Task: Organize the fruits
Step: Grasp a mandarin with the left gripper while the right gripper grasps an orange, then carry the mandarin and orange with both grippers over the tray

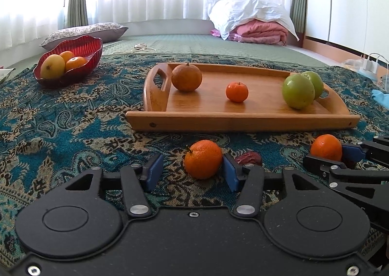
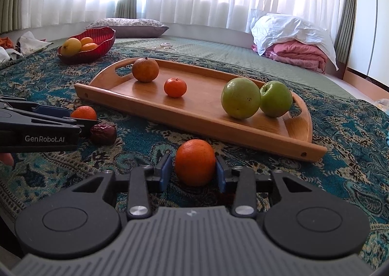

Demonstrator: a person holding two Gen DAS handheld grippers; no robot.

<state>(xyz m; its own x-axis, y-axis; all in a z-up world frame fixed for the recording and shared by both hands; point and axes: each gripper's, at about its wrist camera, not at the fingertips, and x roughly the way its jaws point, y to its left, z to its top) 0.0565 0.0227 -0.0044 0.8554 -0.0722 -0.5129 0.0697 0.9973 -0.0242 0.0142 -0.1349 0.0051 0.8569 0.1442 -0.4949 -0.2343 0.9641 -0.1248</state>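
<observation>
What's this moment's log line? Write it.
left gripper open astride left orange | right gripper open astride right orange | both on cloth before tray

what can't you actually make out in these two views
- Red bowl, both views: its wall hides the lower fruit, so the count is unsure.
- Rear green apple, left wrist view: mostly behind the front apple.
- Dried date, left wrist view: partly behind a blue pad of the left gripper.
- Right gripper, right wrist view: whether the jaws touch the tangerine is unclear.
</observation>
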